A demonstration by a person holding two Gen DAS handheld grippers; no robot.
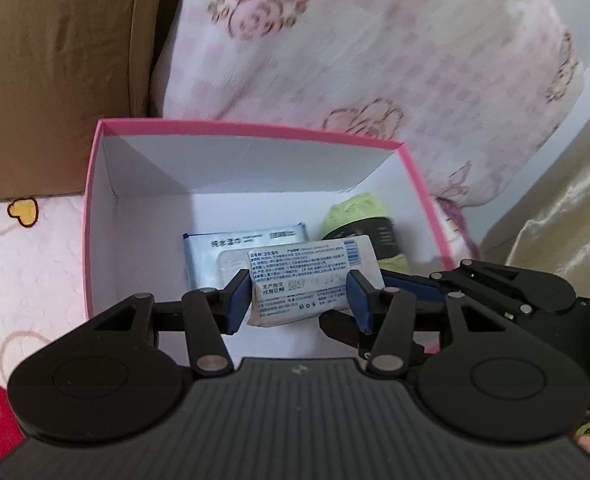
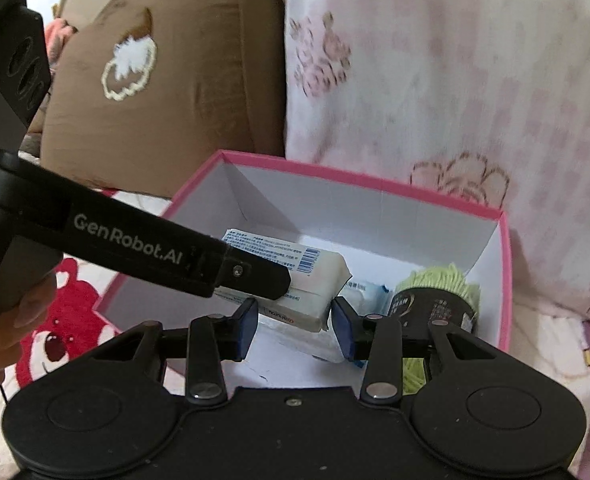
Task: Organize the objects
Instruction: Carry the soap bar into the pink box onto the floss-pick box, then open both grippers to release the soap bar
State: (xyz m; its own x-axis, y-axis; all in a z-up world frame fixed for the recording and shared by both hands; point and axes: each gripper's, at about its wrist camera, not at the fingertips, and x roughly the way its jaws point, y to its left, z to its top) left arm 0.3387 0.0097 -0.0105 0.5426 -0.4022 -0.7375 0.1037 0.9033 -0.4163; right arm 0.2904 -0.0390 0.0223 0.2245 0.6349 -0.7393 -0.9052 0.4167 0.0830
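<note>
A pink box (image 1: pixel 247 130) with a white inside sits on the bed; it also shows in the right wrist view (image 2: pixel 375 182). Inside lie a blue-white wipes pack (image 1: pixel 231 242), a green yarn ball with a black label (image 1: pixel 363 220) and a white wipes pack (image 1: pixel 307 276). My left gripper (image 1: pixel 299 298) is over the box with its pads on both sides of the white pack, which looks held above the floor. In the right wrist view my right gripper (image 2: pixel 294 322) is open over the box, just before the white pack (image 2: pixel 315 280). The left gripper's finger (image 2: pixel 255 276) lies across the pack.
A brown cushion (image 1: pixel 55 72) and a pink flowered pillow (image 1: pixel 375 52) stand behind the box. A pink bedsheet with red bear prints (image 2: pixel 67 320) lies around it. A gold satin cloth (image 1: pixel 555 220) is at the right.
</note>
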